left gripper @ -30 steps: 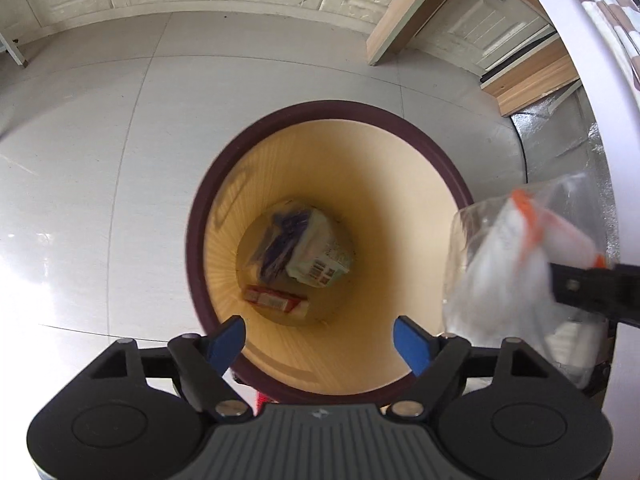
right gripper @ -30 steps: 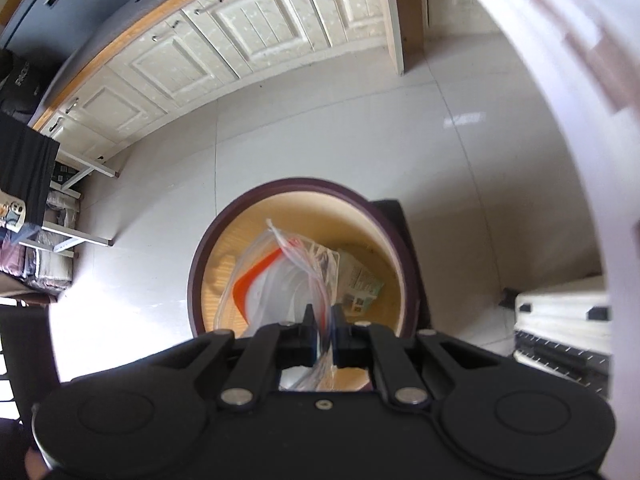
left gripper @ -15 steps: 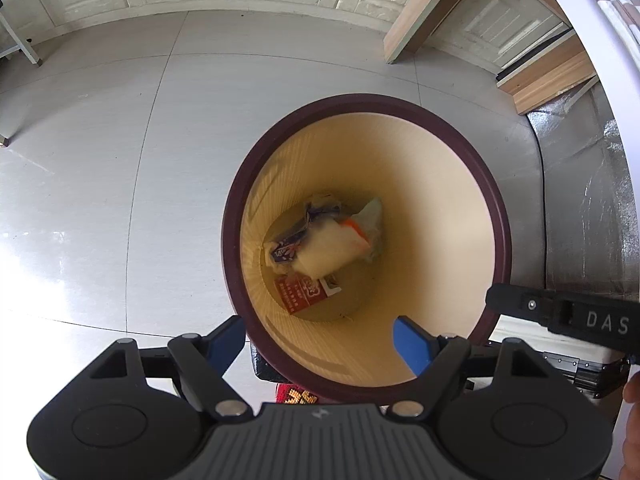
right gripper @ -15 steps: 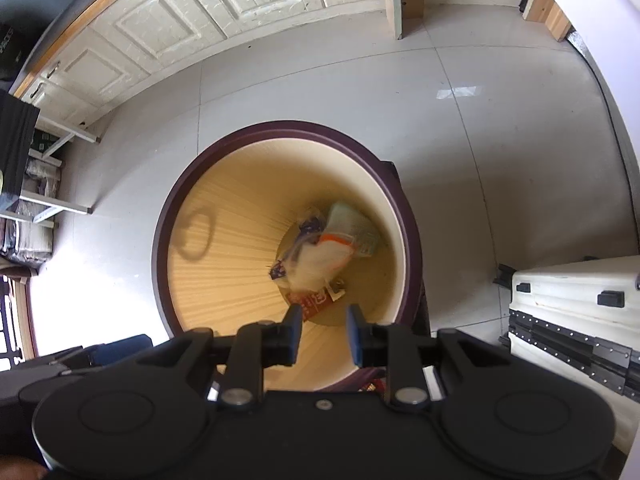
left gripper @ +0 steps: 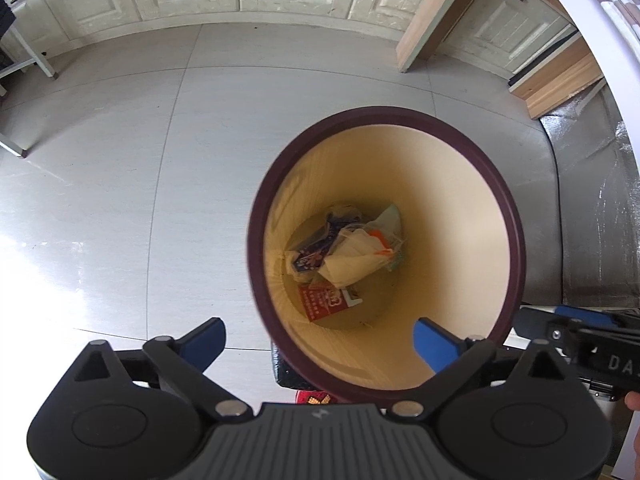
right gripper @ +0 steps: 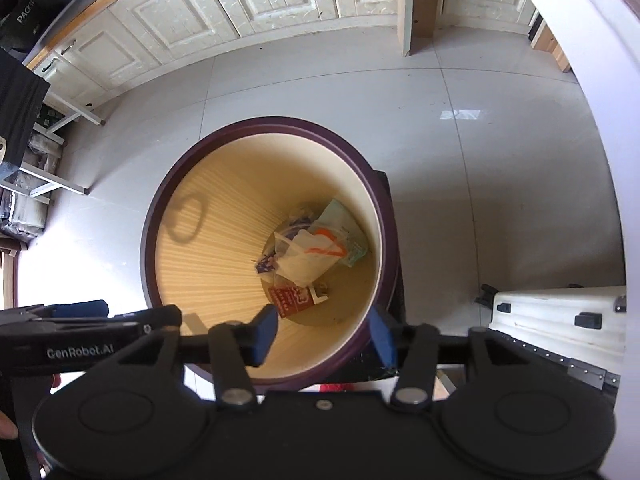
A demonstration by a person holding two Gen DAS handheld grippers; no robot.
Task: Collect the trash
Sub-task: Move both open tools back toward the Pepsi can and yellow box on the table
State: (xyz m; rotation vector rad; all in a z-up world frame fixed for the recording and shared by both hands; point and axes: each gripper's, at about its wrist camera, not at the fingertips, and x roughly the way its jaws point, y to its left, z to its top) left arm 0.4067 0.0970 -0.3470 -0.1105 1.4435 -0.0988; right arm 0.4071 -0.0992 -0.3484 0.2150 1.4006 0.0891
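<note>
Hovering over the bin [left gripper: 516, 216], both grippers' jaws spread, plastic bag [right gripper: 306, 256] inside

The clear bag [right gripper: 308, 258] covers most of the wrappers beneath it at the bottom of the bin [right gripper: 192, 248], and print on the red packet [right gripper: 291, 300] is too small to read. The white case [right gripper: 560, 320] is cut off by the right edge.

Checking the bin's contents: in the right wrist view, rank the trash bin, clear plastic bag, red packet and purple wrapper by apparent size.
1. Trash bin
2. Clear plastic bag
3. Red packet
4. Purple wrapper, mostly covered by the bag, so its rank below the packet is unsure.
</note>
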